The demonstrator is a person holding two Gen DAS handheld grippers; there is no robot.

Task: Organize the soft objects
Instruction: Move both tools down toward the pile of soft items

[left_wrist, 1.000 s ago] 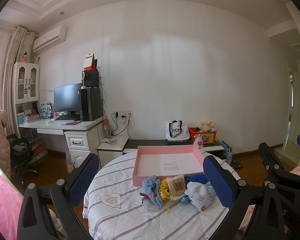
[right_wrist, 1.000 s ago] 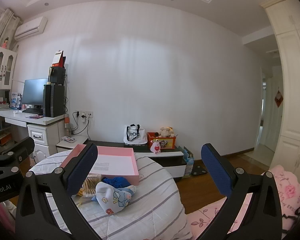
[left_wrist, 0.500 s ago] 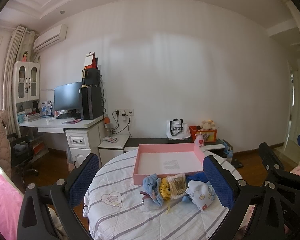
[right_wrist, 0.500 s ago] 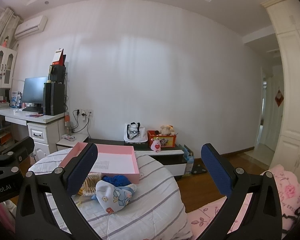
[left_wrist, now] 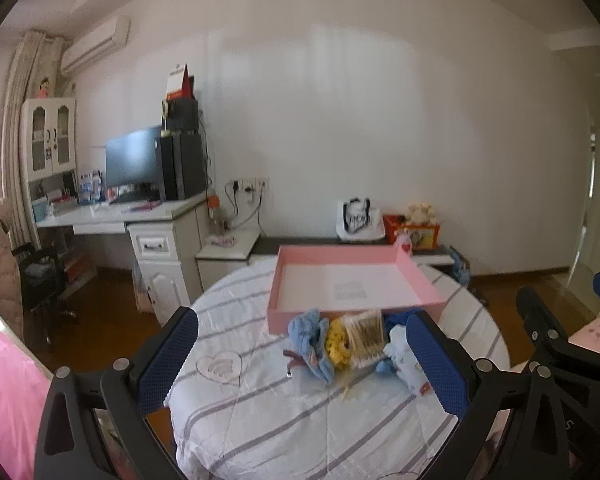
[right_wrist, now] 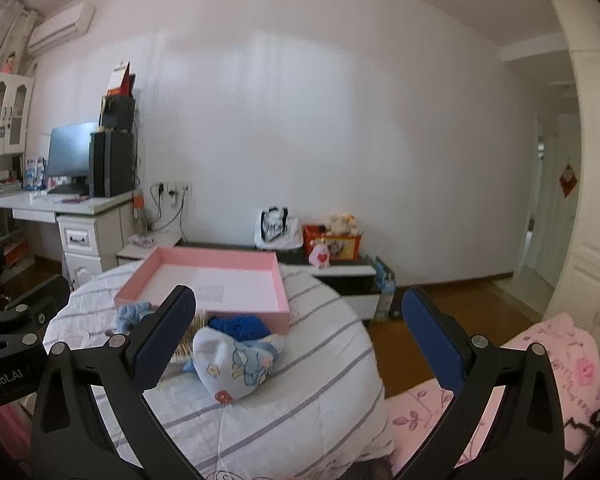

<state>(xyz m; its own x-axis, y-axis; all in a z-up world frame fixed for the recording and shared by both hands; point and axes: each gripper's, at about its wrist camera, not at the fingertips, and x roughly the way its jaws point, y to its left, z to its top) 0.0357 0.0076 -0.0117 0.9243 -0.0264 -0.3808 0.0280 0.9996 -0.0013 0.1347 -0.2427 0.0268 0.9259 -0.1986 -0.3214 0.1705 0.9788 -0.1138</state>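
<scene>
- Left gripper (left_wrist: 300, 354): jaws wide apart, nothing between them, held above the striped tablecloth (left_wrist: 260, 412).
- Right gripper (right_wrist: 298, 328): jaws wide apart, nothing gripped.
- Soft objects (left_wrist: 340, 344): heaped on the tablecloth, touching the near wall of the pink tray (left_wrist: 420, 278).
- White printed cloth (right_wrist: 228, 364): at the right end of the heap.
</scene>
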